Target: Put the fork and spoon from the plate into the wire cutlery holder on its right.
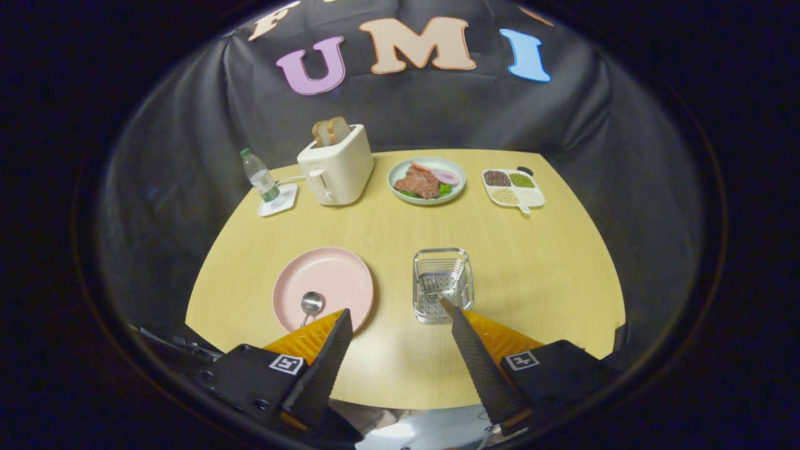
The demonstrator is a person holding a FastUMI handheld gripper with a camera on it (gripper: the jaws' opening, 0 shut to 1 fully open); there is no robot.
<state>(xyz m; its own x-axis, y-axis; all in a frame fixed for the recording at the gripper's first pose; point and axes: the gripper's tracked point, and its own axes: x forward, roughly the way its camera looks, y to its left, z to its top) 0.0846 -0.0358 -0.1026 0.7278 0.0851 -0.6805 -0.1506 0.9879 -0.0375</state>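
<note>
Gripper view: your gripper [397,319] hangs above the near edge of the pale wood worktop [387,237], jaws spread wide and holding nothing. The spoon [310,305] lies on the pink plate [331,275], its bowl just ahead of the left finger and its handle running under that fingertip. The fork [432,286] already seems to lie inside the wire cutlery holder [442,284], to the plate's right, just beyond the right fingertip.

The risk from here, as a judgement: the spoon is thin and flat on a smooth plate, so a shallow or off-centre close could skate it across the plate or tip it out of the jaws on the way over. A low carry could also clip the holder's rim.

Farther back, a toaster [336,167] holds bread slices, a pale green plate [427,180] carries meat and vegetables, a divided tray [513,187] holds grains, and a water bottle [260,177] stands on a coaster.
</note>
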